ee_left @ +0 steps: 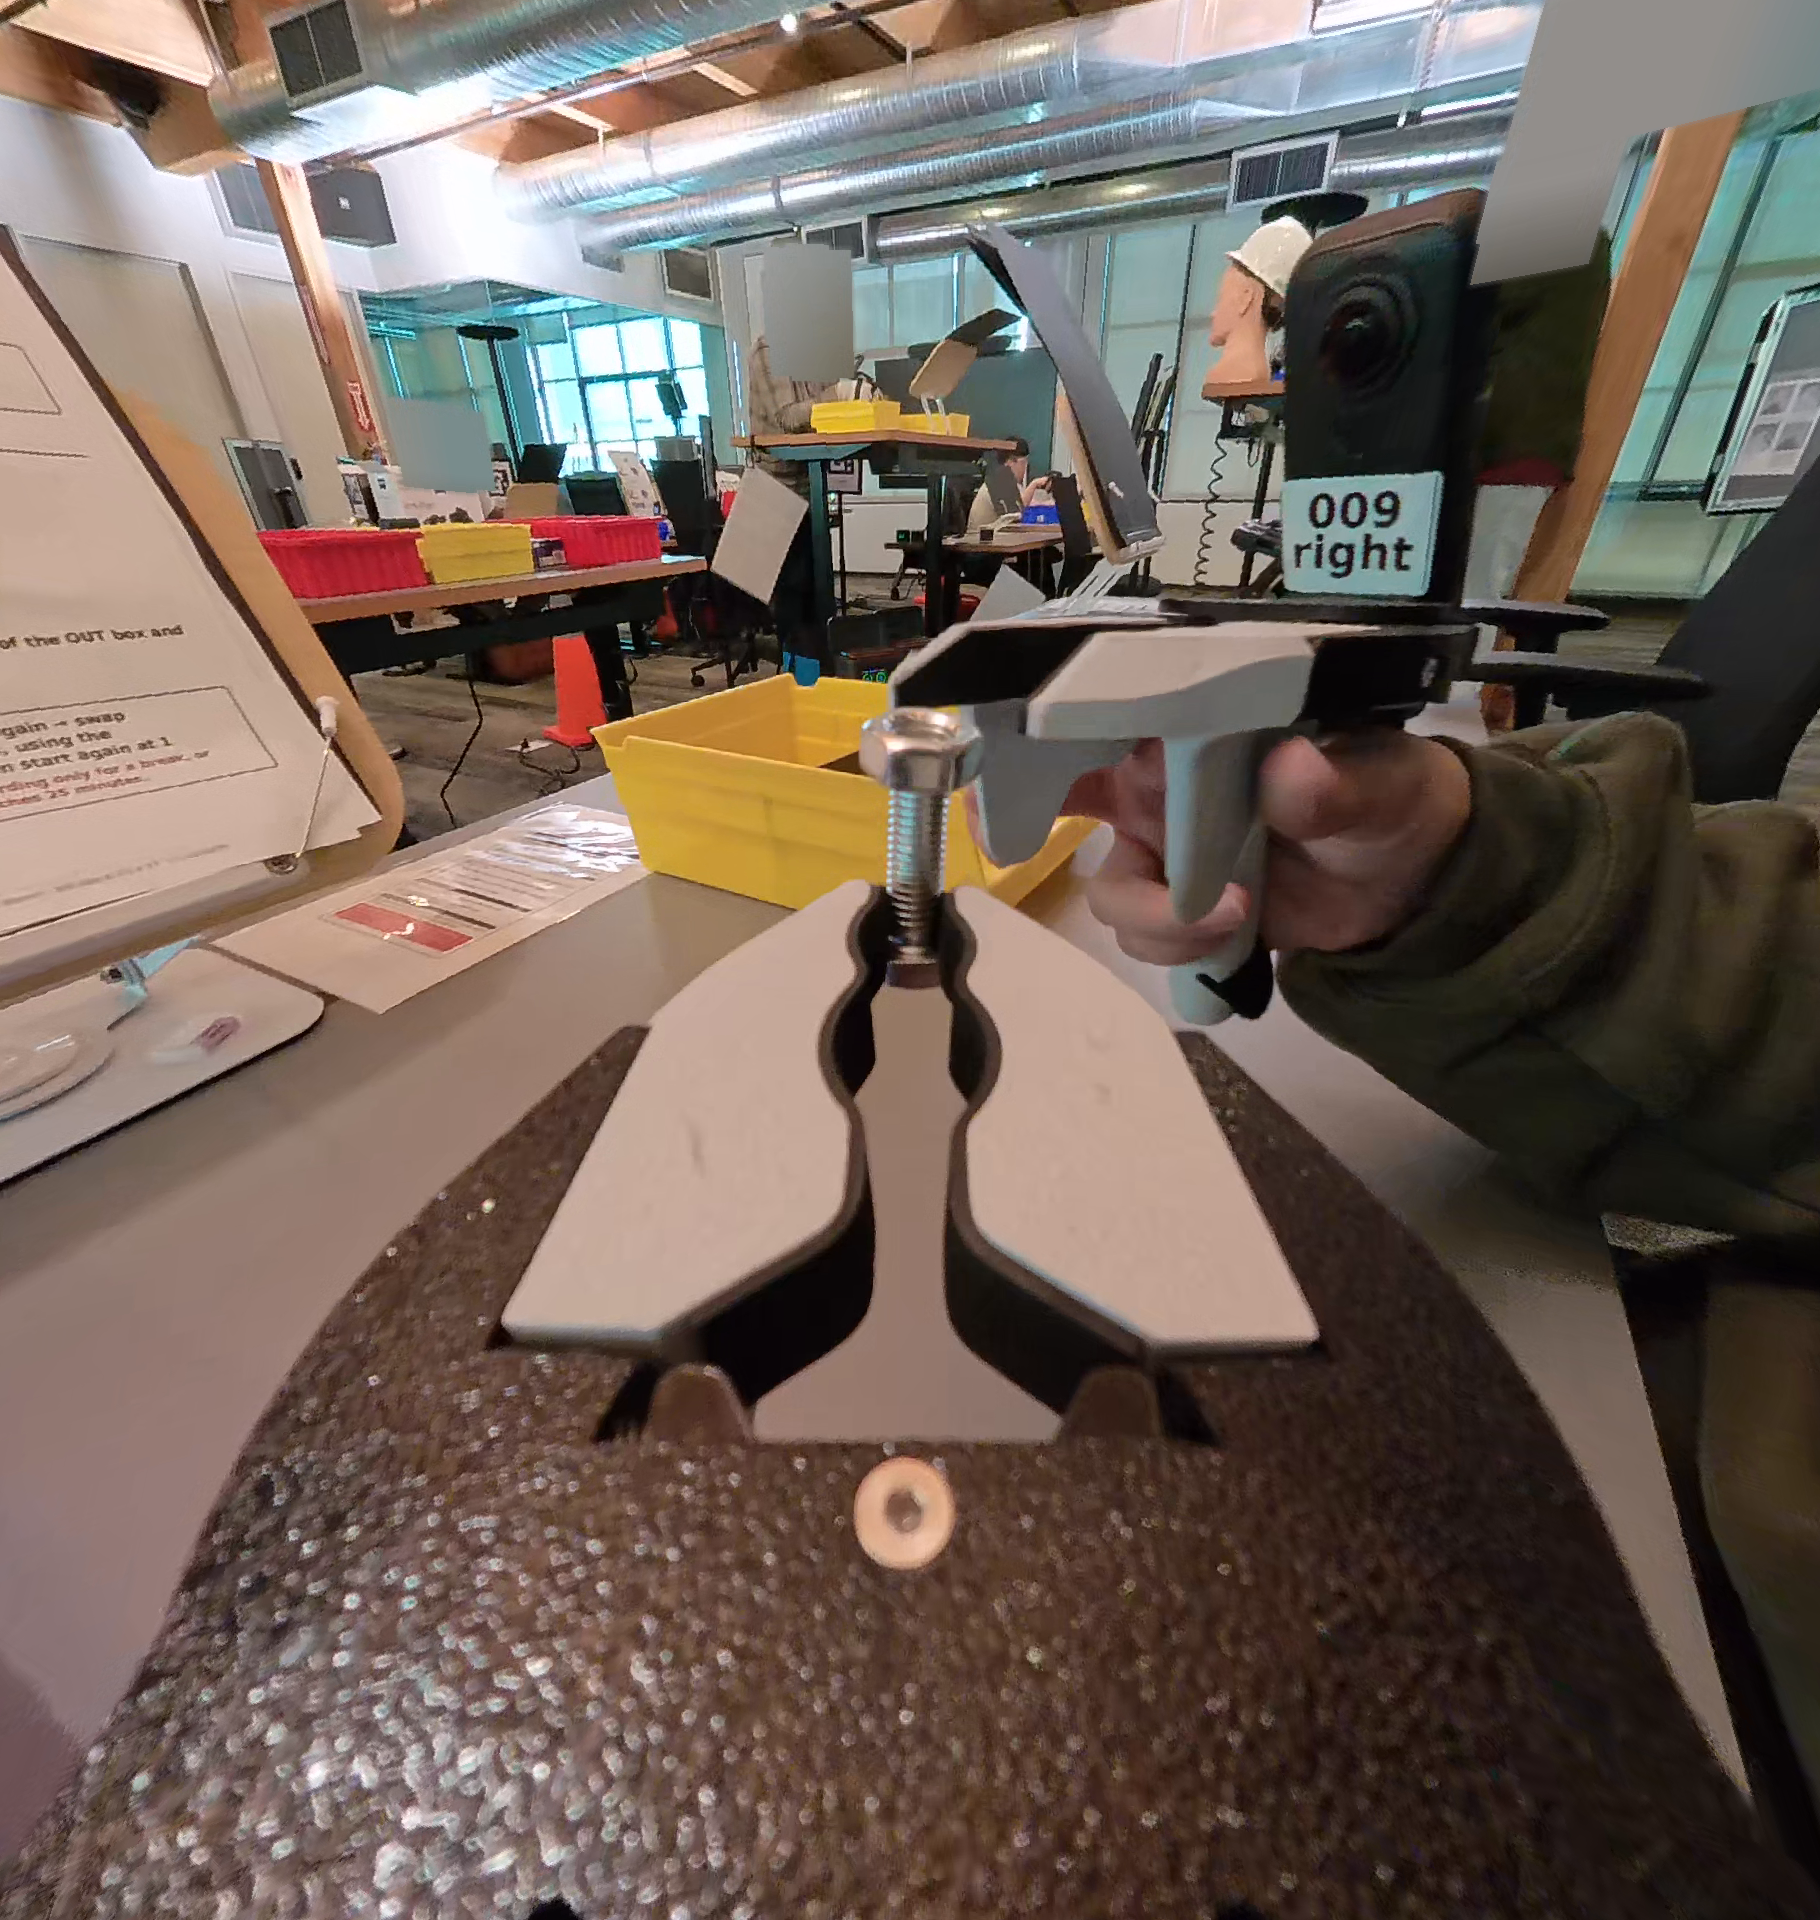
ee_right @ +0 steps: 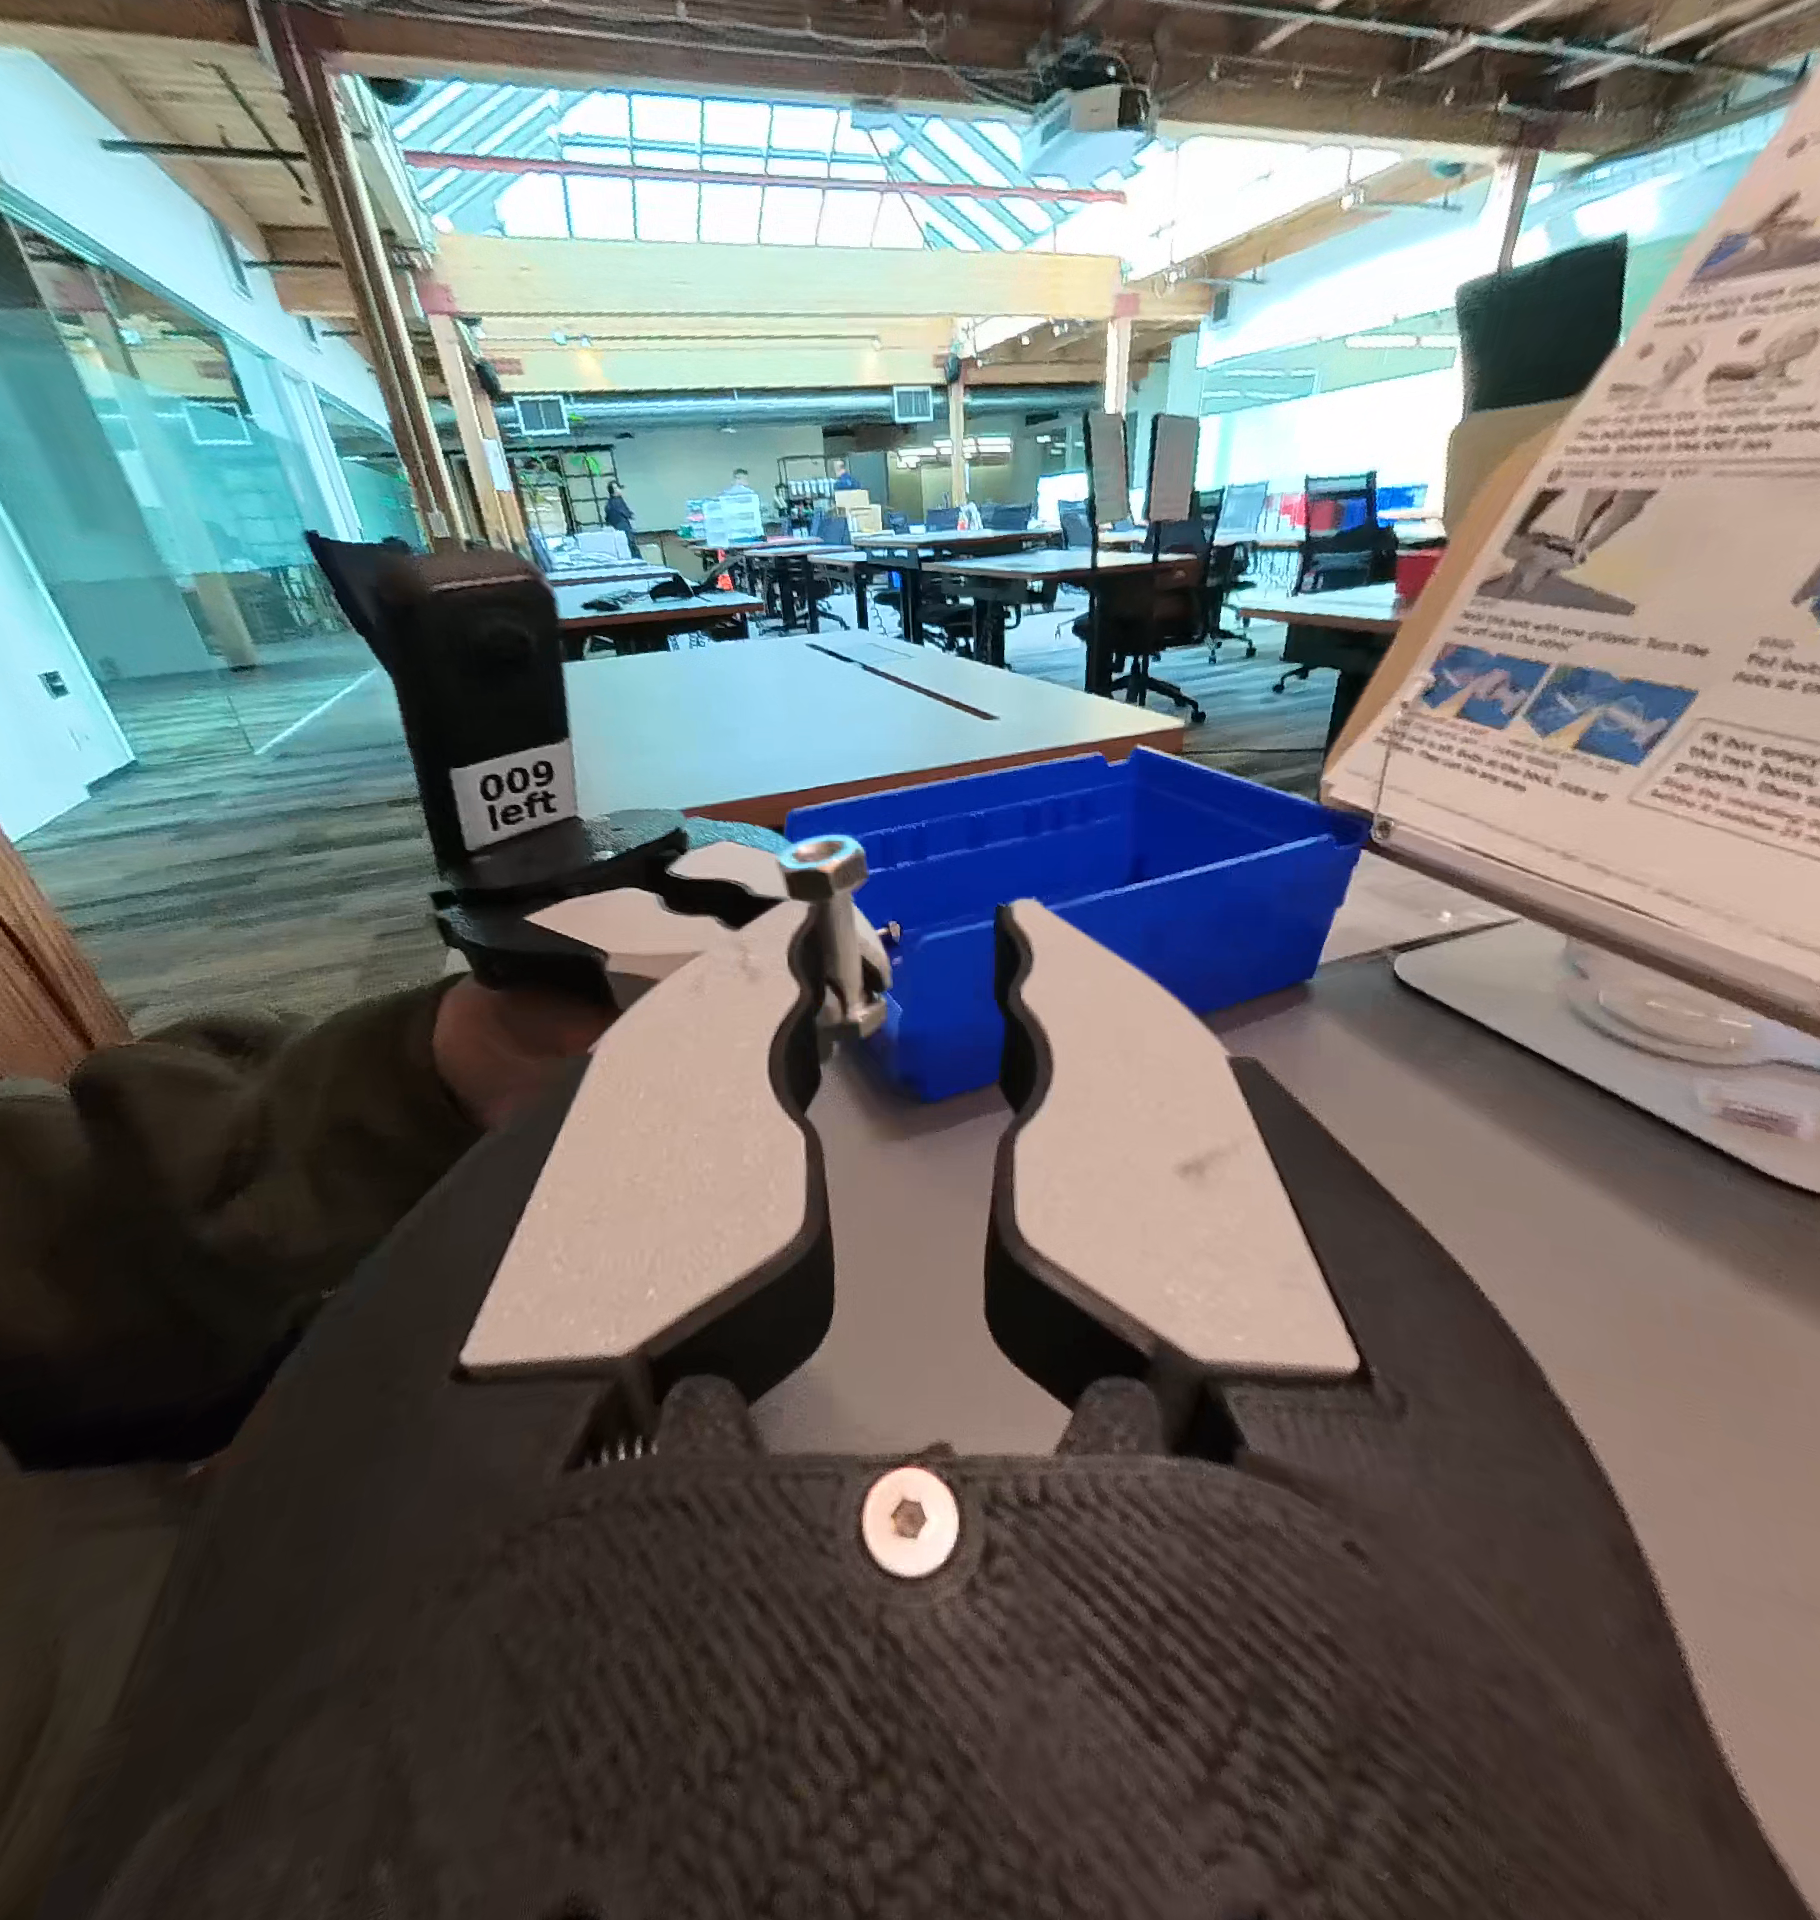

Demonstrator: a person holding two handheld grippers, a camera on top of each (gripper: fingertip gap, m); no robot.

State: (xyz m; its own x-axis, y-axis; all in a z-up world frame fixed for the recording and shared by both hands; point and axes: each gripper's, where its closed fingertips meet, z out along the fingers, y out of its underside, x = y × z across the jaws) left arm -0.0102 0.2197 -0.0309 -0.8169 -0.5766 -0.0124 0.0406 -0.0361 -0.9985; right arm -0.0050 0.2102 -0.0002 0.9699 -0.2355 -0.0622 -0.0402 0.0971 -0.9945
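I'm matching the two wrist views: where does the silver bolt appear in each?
Left wrist view: bolt upright at centre, shank clamped between the left gripper tips.
Right wrist view: bolt left of centre, before the blue bin.
Shared landmark: the instruction sheet stand.

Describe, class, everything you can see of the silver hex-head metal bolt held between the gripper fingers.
The silver hex-head metal bolt is shiny steel with a six-sided head and a threaded shank. It stands roughly upright, head up. The left gripper is shut on its lower end, where there seems to be a nut, partly hidden. The right gripper is open, its fingers around the head; contact cannot be told. Behind the bolt sit a yellow plastic bin and a blue plastic bin.
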